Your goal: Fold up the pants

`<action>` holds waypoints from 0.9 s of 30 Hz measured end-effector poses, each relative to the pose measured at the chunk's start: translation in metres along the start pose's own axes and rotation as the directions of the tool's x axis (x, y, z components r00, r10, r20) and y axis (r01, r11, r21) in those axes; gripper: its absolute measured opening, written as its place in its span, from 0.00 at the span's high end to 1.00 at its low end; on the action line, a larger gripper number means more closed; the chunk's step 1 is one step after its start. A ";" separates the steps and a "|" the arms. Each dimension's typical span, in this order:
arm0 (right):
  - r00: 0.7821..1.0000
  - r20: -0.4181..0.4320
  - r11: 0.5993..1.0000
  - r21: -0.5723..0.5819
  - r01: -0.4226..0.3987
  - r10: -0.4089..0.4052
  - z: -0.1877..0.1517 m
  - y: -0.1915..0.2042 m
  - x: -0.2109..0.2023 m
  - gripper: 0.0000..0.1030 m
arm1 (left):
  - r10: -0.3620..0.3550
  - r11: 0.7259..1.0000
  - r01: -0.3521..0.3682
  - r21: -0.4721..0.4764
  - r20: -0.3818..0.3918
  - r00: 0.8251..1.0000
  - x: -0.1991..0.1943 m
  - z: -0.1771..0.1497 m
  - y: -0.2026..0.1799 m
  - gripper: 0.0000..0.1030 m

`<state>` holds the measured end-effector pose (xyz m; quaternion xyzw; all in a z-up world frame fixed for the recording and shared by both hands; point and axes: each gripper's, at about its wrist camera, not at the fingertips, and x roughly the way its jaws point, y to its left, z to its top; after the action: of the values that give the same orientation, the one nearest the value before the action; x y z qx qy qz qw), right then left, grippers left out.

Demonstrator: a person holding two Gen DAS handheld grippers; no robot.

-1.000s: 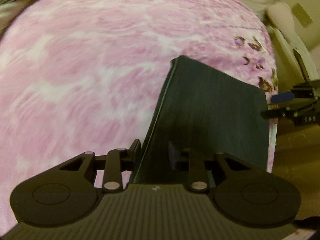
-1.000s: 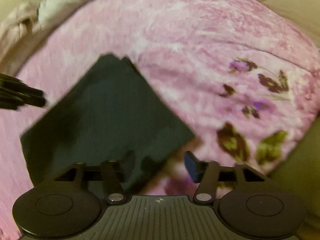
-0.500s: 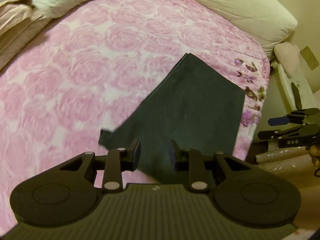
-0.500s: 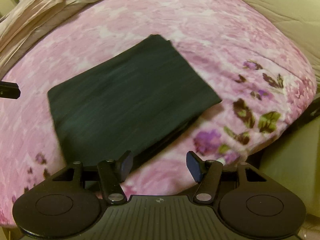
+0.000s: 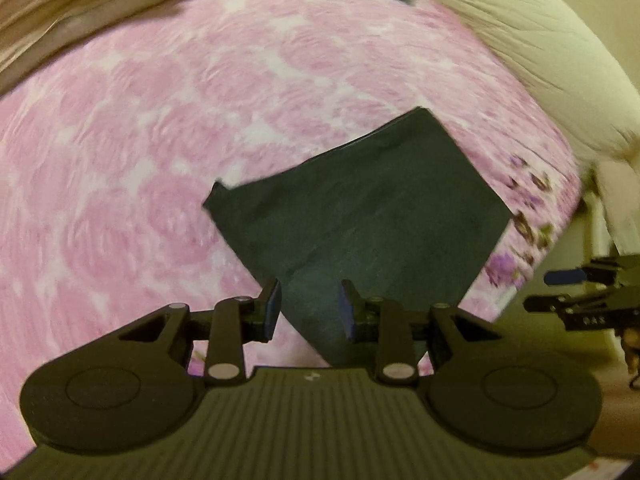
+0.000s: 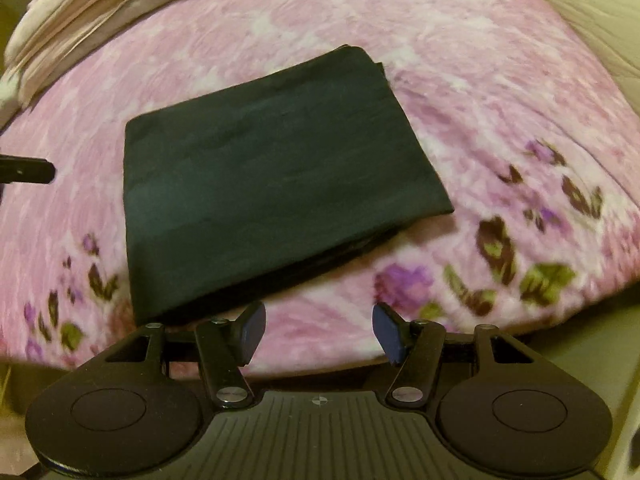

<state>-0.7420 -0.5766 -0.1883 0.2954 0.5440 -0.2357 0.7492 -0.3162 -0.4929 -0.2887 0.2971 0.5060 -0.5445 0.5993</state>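
Pants (image 6: 272, 176) folded into a dark rectangle, flat on bed (image 6: 460, 92) near its front edge. Left tongs (image 5: 308, 310) slightly apart, empty, above pants corner. Right tongs (image 6: 318, 334) apart, empty.

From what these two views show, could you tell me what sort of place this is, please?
Most likely a bedroom: the folded dark pants lie on a bed covered by a pink floral blanket, with a cream quilted comforter bunched along its far side.
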 end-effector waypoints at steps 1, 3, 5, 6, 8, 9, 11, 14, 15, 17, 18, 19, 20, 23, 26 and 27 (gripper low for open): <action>1.000 0.008 0.999 -0.032 -0.026 0.026 0.003 -0.009 -0.002 0.45 | 0.006 0.999 -0.006 -0.036 -0.005 1.000 0.005 -0.005 -0.004 0.73; 0.998 0.016 0.996 -0.078 -0.052 0.053 0.009 -0.027 -0.005 0.45 | 0.044 0.994 -0.047 -0.097 -0.025 0.999 0.014 -0.016 -0.013 0.71; 0.996 0.023 0.991 -0.107 -0.078 0.081 0.020 -0.043 -0.006 0.45 | 0.071 0.984 -0.076 -0.159 -0.038 0.997 0.019 -0.027 -0.022 0.70; 0.995 0.027 0.988 -0.124 -0.090 0.095 0.027 -0.050 -0.005 0.45 | 0.076 0.978 -0.081 -0.191 -0.036 0.996 0.020 -0.031 -0.024 0.68; 0.995 0.032 0.983 -0.163 -0.088 0.095 0.043 -0.061 -0.002 0.45 | 0.091 0.965 -0.096 -0.246 -0.031 0.995 0.022 -0.040 -0.026 0.56; 0.995 0.033 0.981 -0.174 -0.088 0.095 0.052 -0.065 0.000 0.45 | 0.103 0.958 -0.107 -0.264 -0.029 0.994 0.024 -0.043 -0.025 0.55; 0.993 0.037 0.975 -0.193 -0.107 0.116 0.070 -0.072 0.006 0.45 | 0.123 0.944 -0.126 -0.305 -0.028 0.992 0.030 -0.046 -0.020 0.53; 0.990 0.052 0.968 -0.219 -0.119 0.134 0.095 -0.074 0.018 0.45 | 0.137 0.924 -0.134 -0.359 -0.016 0.990 0.044 -0.041 -0.004 0.50; 0.989 0.057 0.967 -0.225 -0.123 0.139 0.103 -0.075 0.023 0.45 | 0.141 0.919 -0.133 -0.370 -0.007 0.990 0.049 -0.037 0.001 0.49; 0.987 0.064 0.964 -0.232 -0.132 0.150 0.119 -0.076 0.033 0.45 | 0.138 0.913 -0.118 -0.389 0.023 0.990 0.062 -0.027 0.016 0.47; 0.985 0.065 0.963 -0.230 -0.139 0.158 0.126 -0.076 0.038 0.45 | 0.132 0.913 -0.106 -0.395 0.038 0.991 0.070 -0.021 0.024 0.47; 0.984 0.064 0.963 -0.226 -0.147 0.165 0.132 -0.077 0.043 0.45 | 0.125 0.913 -0.097 -0.396 0.047 0.991 0.076 -0.016 0.030 0.46; 0.983 0.064 0.963 -0.222 -0.154 0.172 0.138 -0.079 0.048 0.44 | 0.117 0.915 -0.086 -0.395 0.057 0.991 0.084 -0.009 0.038 0.46; 0.981 0.076 0.963 -0.220 -0.157 0.177 0.156 -0.080 0.067 0.43 | 0.091 0.924 -0.054 -0.380 0.081 0.993 0.106 0.008 0.059 0.46; 0.982 0.078 0.962 -0.224 -0.153 0.175 0.173 -0.082 0.090 0.32 | 0.080 0.930 -0.048 -0.365 0.074 0.994 0.122 0.018 0.074 0.46; 0.980 0.077 0.962 -0.219 -0.163 0.183 0.177 -0.085 0.097 0.32 | 0.071 0.930 -0.041 -0.365 0.069 0.995 0.127 0.019 0.078 0.46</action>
<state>-0.6503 -0.7640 -0.2551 0.2485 0.5013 -0.1239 0.8195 -0.2497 -0.5372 -0.4155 0.1733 0.5644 -0.4360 0.6792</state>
